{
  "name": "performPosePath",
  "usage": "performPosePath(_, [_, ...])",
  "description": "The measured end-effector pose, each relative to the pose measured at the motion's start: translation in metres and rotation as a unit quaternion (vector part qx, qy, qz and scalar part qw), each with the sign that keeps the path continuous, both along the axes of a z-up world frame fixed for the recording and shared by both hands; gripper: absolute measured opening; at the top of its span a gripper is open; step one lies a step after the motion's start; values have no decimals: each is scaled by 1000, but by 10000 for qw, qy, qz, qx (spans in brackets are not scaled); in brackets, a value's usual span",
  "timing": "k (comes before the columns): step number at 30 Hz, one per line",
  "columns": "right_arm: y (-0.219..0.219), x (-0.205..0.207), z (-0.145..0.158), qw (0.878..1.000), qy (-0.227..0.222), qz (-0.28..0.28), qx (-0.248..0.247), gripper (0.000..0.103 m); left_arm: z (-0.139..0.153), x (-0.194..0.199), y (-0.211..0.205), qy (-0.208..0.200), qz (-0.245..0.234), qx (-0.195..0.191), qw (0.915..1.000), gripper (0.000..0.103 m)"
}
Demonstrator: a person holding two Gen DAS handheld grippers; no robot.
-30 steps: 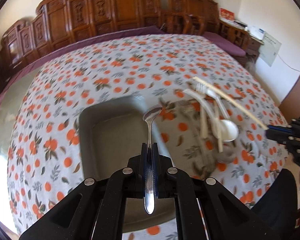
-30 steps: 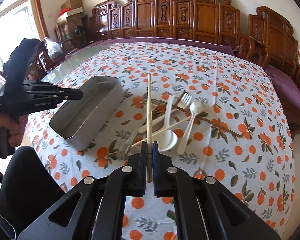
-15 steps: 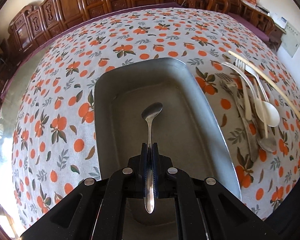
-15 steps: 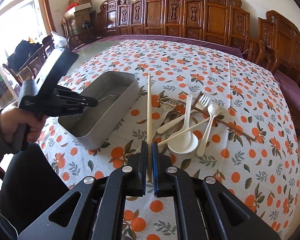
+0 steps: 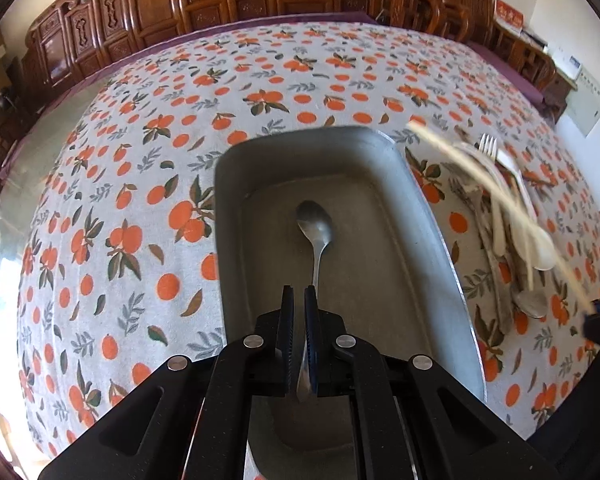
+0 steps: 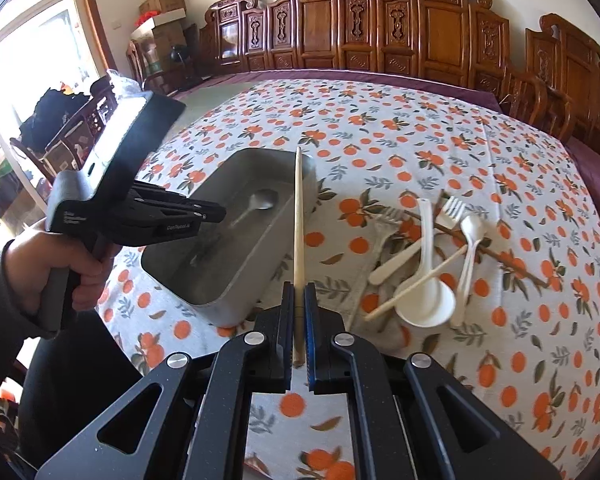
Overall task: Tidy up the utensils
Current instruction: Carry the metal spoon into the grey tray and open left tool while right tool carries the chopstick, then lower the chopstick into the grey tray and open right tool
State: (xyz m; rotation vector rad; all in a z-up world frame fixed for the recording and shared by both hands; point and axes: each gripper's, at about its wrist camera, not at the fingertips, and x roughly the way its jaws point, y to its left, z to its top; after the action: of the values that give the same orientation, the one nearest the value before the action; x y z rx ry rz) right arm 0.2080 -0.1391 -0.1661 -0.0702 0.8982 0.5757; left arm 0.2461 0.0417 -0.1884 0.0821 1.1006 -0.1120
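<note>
A grey metal tray (image 5: 420, 208) lies on the orange-print tablecloth. My left gripper (image 5: 299, 300) hangs over its near half, shut on the handle of a metal spoon (image 5: 315, 226). The spoon leans a little right of the fingers, and its bowl is low over the tray floor. In the right wrist view the left gripper (image 6: 220, 214) reaches in over the tray (image 6: 236, 280) from the left, with the spoon (image 6: 263, 200) inside. My right gripper (image 6: 299, 292) is shut on a pale wooden chopstick (image 6: 298, 220). The chopstick points up across the tray's right rim.
Right of the tray lies a pile of utensils: a white soup spoon (image 6: 428, 300), a white plastic fork (image 6: 470, 248), a metal fork (image 6: 384, 224), a dark chopstick (image 6: 500, 256). Carved wooden chairs (image 6: 420, 40) ring the table. A hand (image 6: 40, 280) holds the left gripper.
The left gripper sank lower into the tray and the spoon now tilts right in its jaws. The right gripper moved left, bringing the chopstick over the tray's rim.
</note>
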Motion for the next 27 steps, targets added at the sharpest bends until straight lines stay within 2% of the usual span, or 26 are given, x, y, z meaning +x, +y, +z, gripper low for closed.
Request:
performPosePath(9, [42, 10, -9, 9998, 219, 17, 0, 6, 32, -26, 26, -436, 130, -237, 9987, 5])
performPosePath(12, [58, 15, -13, 9995, 303, 15, -24, 6, 38, -32, 35, -523, 160, -195, 9983, 5])
performPosePath(19, [90, 25, -23, 9987, 487, 43, -155, 6, 45, -41, 51, -618, 242, -299, 9973, 6])
performPosePath(27, [109, 34, -38, 9974, 702, 71, -164, 7, 53, -48, 59, -701, 270, -342, 9966, 6])
